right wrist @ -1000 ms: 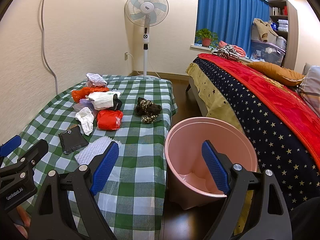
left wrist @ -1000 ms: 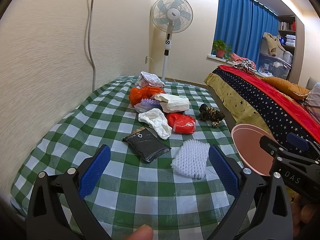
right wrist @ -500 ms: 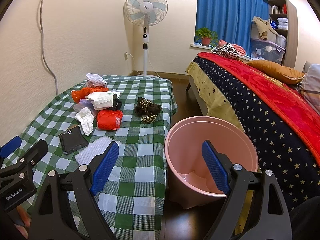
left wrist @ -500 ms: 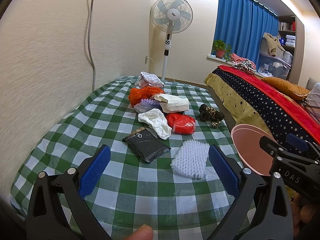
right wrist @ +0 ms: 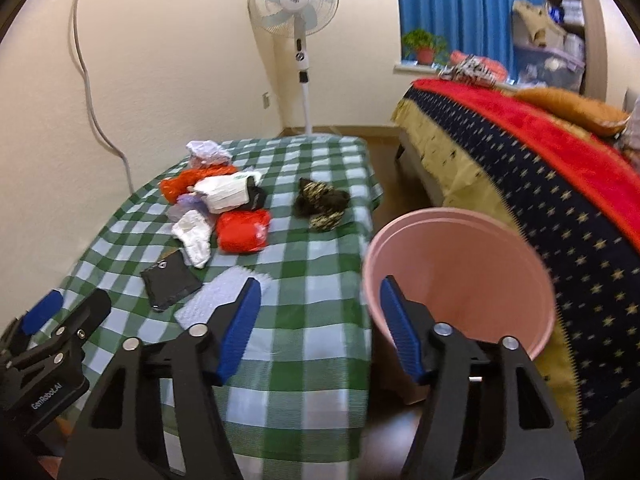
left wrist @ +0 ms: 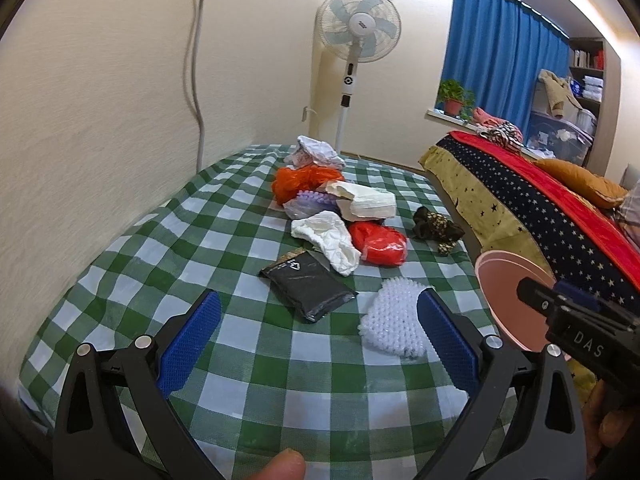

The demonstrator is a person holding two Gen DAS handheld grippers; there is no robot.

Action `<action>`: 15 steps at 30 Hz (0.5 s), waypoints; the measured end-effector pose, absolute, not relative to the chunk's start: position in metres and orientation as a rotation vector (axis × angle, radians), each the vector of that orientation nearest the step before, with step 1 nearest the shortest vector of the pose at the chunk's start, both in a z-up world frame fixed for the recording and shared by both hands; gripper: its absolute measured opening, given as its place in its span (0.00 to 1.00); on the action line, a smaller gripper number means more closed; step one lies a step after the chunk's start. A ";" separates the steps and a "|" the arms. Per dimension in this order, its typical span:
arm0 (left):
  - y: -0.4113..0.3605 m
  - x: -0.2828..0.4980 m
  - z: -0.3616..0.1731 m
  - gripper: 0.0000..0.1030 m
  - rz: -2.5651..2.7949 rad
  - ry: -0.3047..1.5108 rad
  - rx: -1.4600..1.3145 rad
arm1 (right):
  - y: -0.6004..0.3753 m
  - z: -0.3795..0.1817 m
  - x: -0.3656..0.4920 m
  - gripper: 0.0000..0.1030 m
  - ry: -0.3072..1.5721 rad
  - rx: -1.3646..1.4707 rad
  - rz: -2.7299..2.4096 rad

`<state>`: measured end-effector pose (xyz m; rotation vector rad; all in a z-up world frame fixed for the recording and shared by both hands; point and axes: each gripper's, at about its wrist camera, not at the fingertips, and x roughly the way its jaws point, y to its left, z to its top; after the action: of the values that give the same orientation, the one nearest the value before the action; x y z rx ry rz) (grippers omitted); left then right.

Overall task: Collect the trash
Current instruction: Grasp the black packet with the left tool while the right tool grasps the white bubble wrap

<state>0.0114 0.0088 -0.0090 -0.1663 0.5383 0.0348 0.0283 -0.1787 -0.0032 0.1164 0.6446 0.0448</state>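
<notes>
Trash lies on a green-checked table [left wrist: 224, 392]: a black pouch [left wrist: 307, 289], a white bubble-wrap piece [left wrist: 394, 320], a white crumpled wrapper [left wrist: 330, 236], a red bag [left wrist: 380, 243], a dark patterned wad [left wrist: 436, 229], an orange bag [left wrist: 298, 182] and a white packet [left wrist: 368, 202]. A pink bin [right wrist: 460, 276] stands on the floor right of the table. My left gripper [left wrist: 318, 344] is open and empty above the table's near part. My right gripper [right wrist: 320, 320] is open and empty over the table's right edge, beside the bin rim.
A standing fan [left wrist: 358, 40] is behind the table. A bed with a starry and red cover [right wrist: 540, 168] runs along the right, close to the bin. A wall [left wrist: 100, 100] with a hanging cable borders the table's left side.
The right gripper's view has swung left and forward toward the table, and its jaws stand narrower than before. The left gripper has barely moved. The trash has not moved.
</notes>
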 end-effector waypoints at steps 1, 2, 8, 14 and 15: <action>0.011 0.012 -0.009 0.89 0.041 0.538 -0.174 | -0.177 -0.005 0.031 0.58 0.649 0.122 0.050; 0.014 0.014 -0.010 0.85 0.048 0.539 -0.183 | -0.175 -0.007 0.035 0.58 0.658 0.132 0.059; 0.024 0.024 -0.015 0.63 0.084 0.557 -0.198 | -0.160 -0.022 0.057 0.57 0.708 0.159 0.107; 0.031 0.032 -0.020 0.47 0.092 0.574 -0.212 | -0.145 -0.043 0.080 0.57 0.800 0.208 0.145; 0.032 0.034 -0.022 0.43 0.090 0.580 -0.214 | -0.145 -0.047 0.082 0.57 0.812 0.215 0.147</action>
<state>0.0343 0.0322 -0.0220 -0.2140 0.5797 0.0903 0.0816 -0.1446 -0.0469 0.2152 0.8122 0.1473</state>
